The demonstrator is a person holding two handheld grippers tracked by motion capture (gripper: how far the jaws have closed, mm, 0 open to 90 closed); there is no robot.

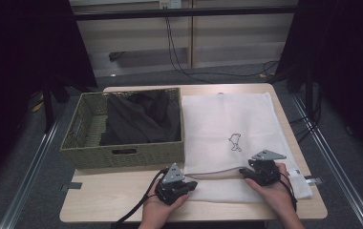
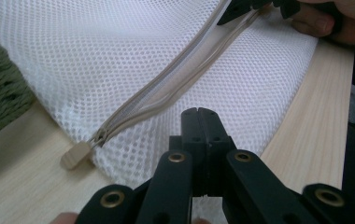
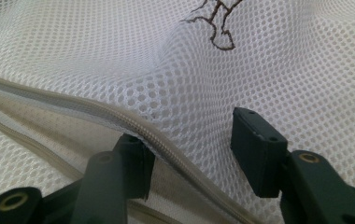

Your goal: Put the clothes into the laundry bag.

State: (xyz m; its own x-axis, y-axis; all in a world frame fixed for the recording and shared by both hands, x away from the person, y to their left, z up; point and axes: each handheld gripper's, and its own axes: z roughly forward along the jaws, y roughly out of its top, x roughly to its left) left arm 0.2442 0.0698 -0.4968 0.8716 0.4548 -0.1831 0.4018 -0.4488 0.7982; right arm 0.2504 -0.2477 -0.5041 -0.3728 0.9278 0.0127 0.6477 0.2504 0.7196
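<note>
A white mesh laundry bag with a small dark embroidered figure lies flat on the right half of the table. Its beige zipper runs along the near edge and gapes open, with the pull tab at the left end. My left gripper is shut, its tips resting over the bag's near left corner. My right gripper stands open astride the zipper's upper edge: one finger is tucked inside the opening and the other finger sits on top of the mesh.
A green woven basket holding dark cloth stands on the left half of the table, touching the bag's left edge. Bare wood lies in front of the basket. Cables trail from both grippers toward the near edge.
</note>
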